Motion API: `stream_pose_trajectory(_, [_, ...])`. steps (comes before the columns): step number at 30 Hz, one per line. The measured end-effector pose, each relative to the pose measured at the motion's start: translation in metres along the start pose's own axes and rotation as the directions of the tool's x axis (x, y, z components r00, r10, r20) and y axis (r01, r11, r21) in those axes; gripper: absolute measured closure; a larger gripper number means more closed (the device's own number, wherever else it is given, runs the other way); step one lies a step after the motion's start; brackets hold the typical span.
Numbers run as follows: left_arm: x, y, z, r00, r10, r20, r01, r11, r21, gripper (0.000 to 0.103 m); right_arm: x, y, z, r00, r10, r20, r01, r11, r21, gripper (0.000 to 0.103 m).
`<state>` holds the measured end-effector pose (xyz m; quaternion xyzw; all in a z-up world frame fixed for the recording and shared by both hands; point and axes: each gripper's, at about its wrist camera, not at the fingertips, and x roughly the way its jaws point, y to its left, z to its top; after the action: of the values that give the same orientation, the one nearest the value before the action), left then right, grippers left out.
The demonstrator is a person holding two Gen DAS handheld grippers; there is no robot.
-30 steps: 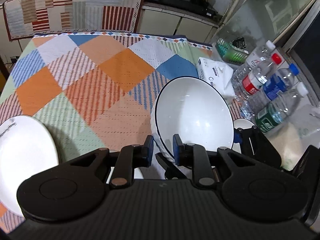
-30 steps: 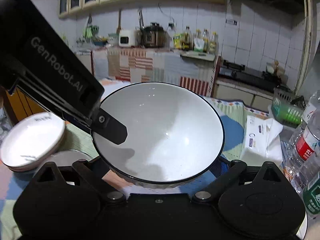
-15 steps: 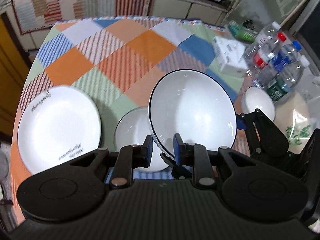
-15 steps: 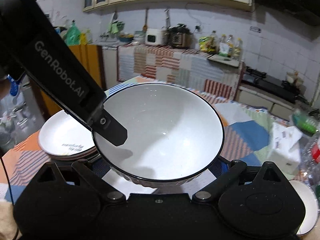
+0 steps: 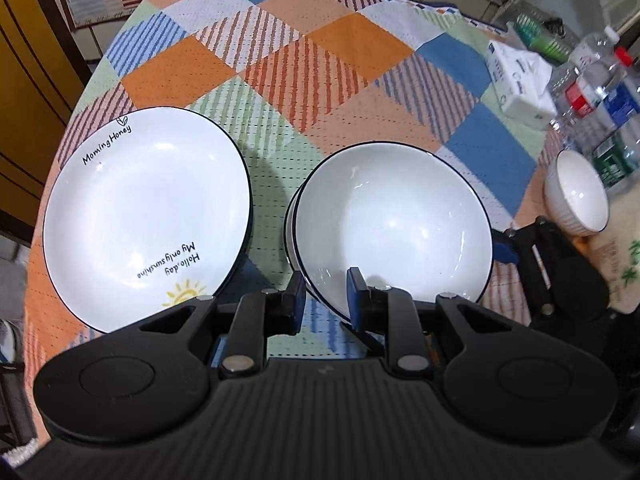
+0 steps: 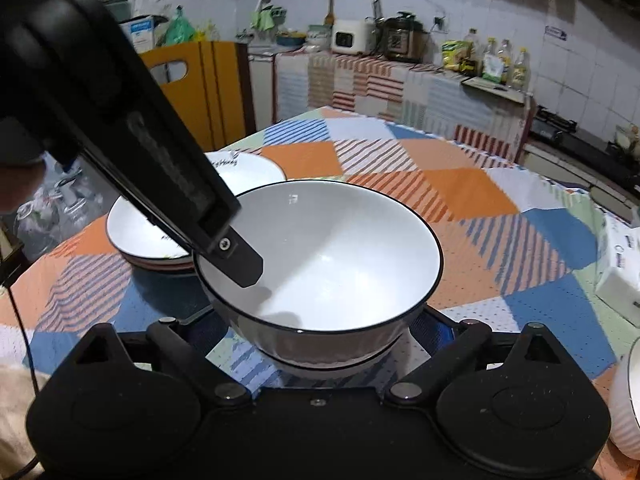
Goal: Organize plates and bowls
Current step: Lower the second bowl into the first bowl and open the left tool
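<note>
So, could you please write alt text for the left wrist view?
The left tongs pinch the rim of a white bowl over another bowl on a checked tablecloth. A printed plate lies left, a small ribbed bowl right.

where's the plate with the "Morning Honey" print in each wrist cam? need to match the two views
Left wrist: the printed plate fills the left half, flat on the tablecloth, left of the large bowl that the left gripper pinches by the rim.
Right wrist: printed plate at centre-left, behind the bowl, partly hidden by the left gripper's body.
Shared landmark: the black-rimmed large bowl.
</note>
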<state>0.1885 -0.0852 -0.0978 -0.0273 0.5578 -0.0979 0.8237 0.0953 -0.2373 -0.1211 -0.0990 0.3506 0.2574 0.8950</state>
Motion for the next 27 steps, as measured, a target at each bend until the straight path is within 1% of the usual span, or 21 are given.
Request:
stream_pose_trajectory(4, [0.003, -0.002, 0.002, 1.000, 0.018, -0.007, -0.018, 1.000, -0.006, 0.083, 0.002, 0.002, -0.002, 1.000, -0.001, 0.001, 0.001, 1.000, -0.020, 0.005])
stream_pose_trajectory(8, [0.006, -0.006, 0.002, 0.999, 0.044, -0.012, -0.044, 0.999, 0.002, 0.083, 0.002, -0.003, -0.003, 1.000, 0.019, -0.016, -0.019, 1.000, -0.008, 0.006])
stream_pose_trajectory(14, [0.017, -0.011, 0.002, 0.997, 0.078, -0.027, -0.078, 0.997, 0.023, 0.083, 0.007, -0.004, -0.003, 0.999, 0.028, -0.042, -0.030, 0.998, -0.054, 0.006])
stream_pose_trajectory(19, [0.023, -0.015, 0.004, 0.992, 0.125, -0.022, -0.123, 0.991, 0.059, 0.083, 0.007, -0.004, -0.003, 0.998, 0.036, -0.055, -0.039, 0.997, -0.069, 0.006])
stream_pose_trajectory(24, [0.029, -0.013, 0.003, 0.990, 0.140, -0.009, -0.139, 0.989, 0.046, 0.083, 0.008, -0.003, -0.001, 0.997, 0.038, -0.069, -0.043, 0.996, -0.073, 0.005])
stream_pose_trajectory(27, [0.030, -0.015, 0.002, 0.988, 0.156, 0.007, -0.156, 0.986, 0.060, 0.084, 0.009, -0.004, 0.000, 0.997, 0.038, -0.069, -0.043, 0.997, -0.064, 0.005])
